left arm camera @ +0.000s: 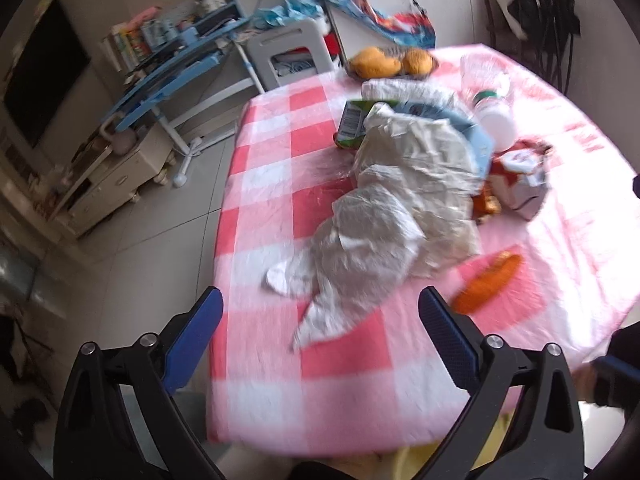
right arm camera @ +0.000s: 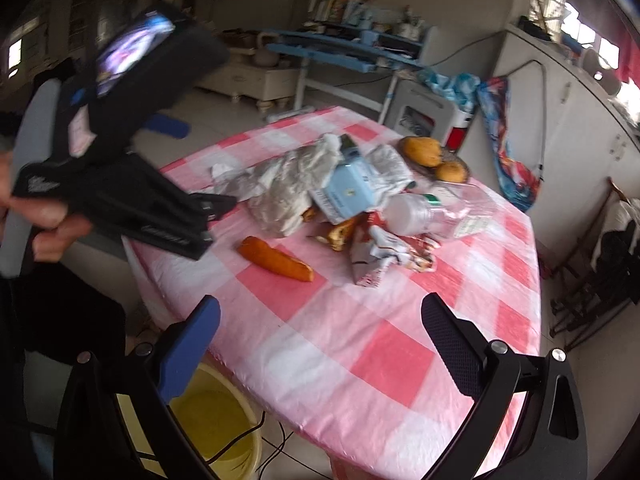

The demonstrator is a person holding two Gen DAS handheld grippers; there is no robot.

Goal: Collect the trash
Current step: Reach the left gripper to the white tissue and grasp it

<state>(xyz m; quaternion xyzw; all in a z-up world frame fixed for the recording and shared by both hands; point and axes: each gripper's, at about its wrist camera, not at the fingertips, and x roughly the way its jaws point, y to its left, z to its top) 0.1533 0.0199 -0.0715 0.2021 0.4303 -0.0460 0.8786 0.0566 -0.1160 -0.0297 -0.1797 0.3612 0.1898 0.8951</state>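
A heap of trash lies on the pink checked table (left arm camera: 280, 152): a crumpled white plastic bag (left arm camera: 384, 208), a green carton (left arm camera: 352, 124), a pale blue box (right arm camera: 348, 192), a clear plastic bottle (right arm camera: 416, 212) and a red-and-white wrapper (right arm camera: 384, 256). An orange scrap (right arm camera: 276, 260) lies apart, nearer the front edge. My left gripper (left arm camera: 320, 300) is open above the bag's near tail, with nothing between its fingers. My right gripper (right arm camera: 322, 308) is open over bare cloth, short of the orange scrap. A hand (right arm camera: 48, 216) holds the left tool's black body (right arm camera: 132, 192).
A yellow bin (right arm camera: 216, 420) stands on the floor under the table's near edge, with cables beside it. A dish with two orange fruits (right arm camera: 436, 160) sits at the table's far side. A white stool (left arm camera: 288, 56) and a blue desk (left arm camera: 176, 64) stand beyond the table.
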